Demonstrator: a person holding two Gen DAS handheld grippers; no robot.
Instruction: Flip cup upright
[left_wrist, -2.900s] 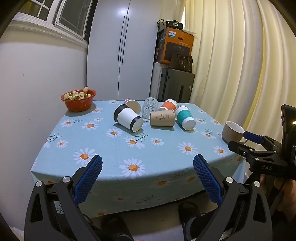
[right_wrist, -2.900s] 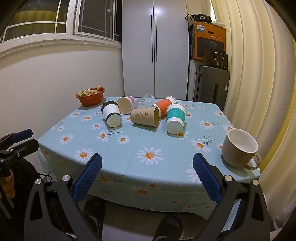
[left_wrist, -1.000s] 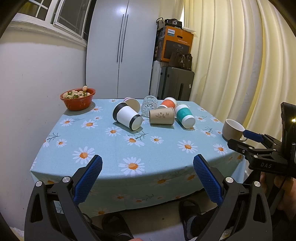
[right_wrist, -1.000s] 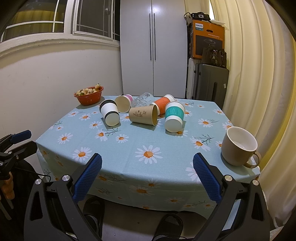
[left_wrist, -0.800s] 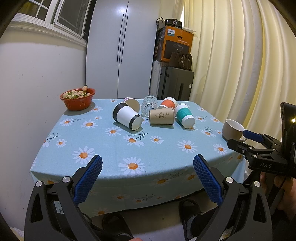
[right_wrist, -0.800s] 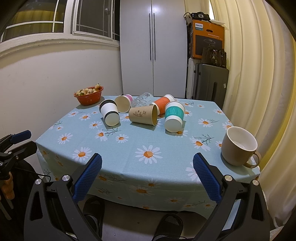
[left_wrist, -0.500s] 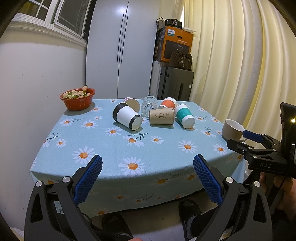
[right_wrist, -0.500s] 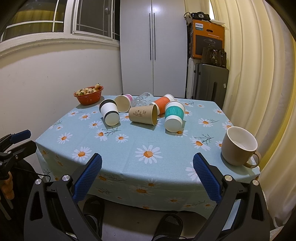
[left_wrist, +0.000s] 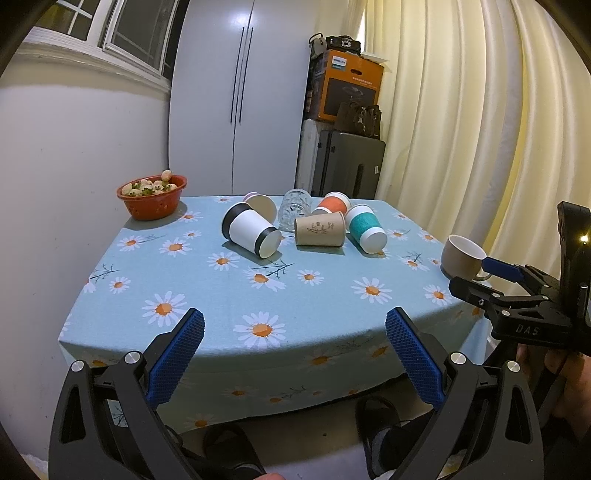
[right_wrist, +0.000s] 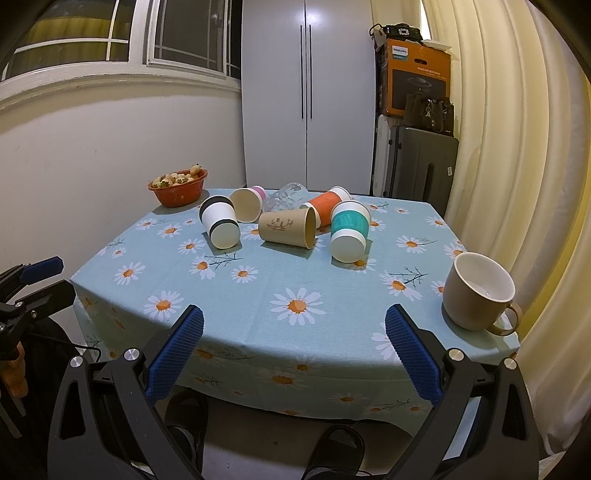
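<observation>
Five paper cups (right_wrist: 287, 225) (all toppled), one glass (right_wrist: 282, 198), one mug (right_wrist: 476, 291), one bowl (right_wrist: 178, 191).

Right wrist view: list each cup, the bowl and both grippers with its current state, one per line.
black-and-white cup: on its side
pink cup: on its side
glass: on its side
brown paper cup: on its side
orange cup: on its side
teal cup: on its side
mug: upright
red bowl: upright, filled
right gripper: open, empty
left gripper: open, empty

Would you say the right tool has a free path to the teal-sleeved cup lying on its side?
Probably yes. The right tool is open at the table's near edge, and only bare tablecloth lies between it and the teal-sleeved cup, whose near end is unobstructed. The brown paper cup lies close beside it.
</observation>
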